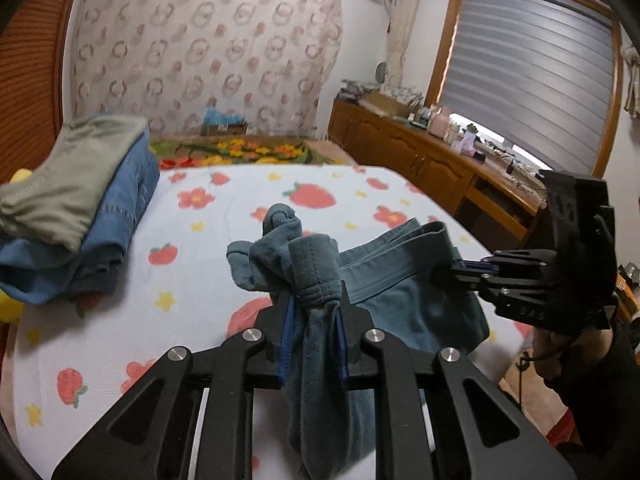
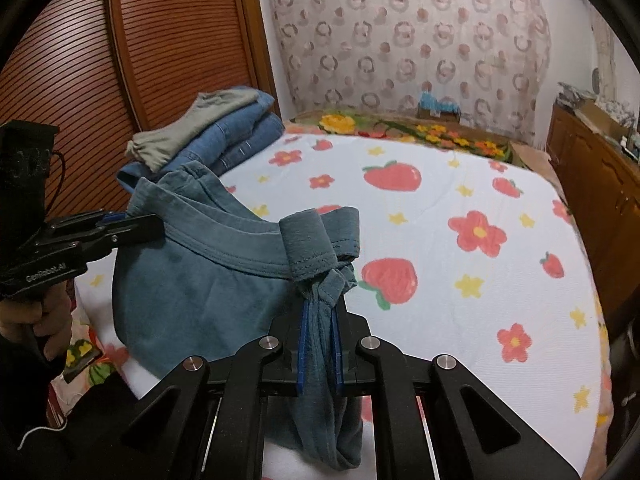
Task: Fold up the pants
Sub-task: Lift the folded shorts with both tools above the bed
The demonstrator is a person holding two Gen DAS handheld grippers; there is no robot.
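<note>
Nearest you: left gripper point(image 1: 314, 312), jaws drawn in tight on a bunched corner of the teal pants point(image 1: 400, 292), cloth wadded between the blue pads and spilling above and below them. Beside it: right gripper point(image 2: 320, 320), likewise clamped hard on the opposite corner of the same waistband, gathered fabric knotted up over its fingers. Between the two: the waistband, stretched in a shallow sagging arc, the body of the pants hanging below it and lifted clear of the bed along the top edge; whether the legs touch the sheet you cannot tell, since they drop out of view under the tools. Judged purpose of this hold: two corner grips let you spread the garment square before laying it flat for the first fold, so folding proper appears not yet started. Beyond: bedsheet point(image 2: 440, 168), white with strawberries and flowers, serving as work surface. Farther left: stack of folded clothes point(image 1: 80, 208), a grey-green piece on top of blue denim, at the bed's edge near the slatted wooden door point(image 2: 120, 40). Farthest: floral blanket point(image 1: 248, 148), patterned curtain point(image 1: 200, 40), wooden cabinet point(image 1: 420, 152) bearing assorted clutter too small to itemise.
</note>
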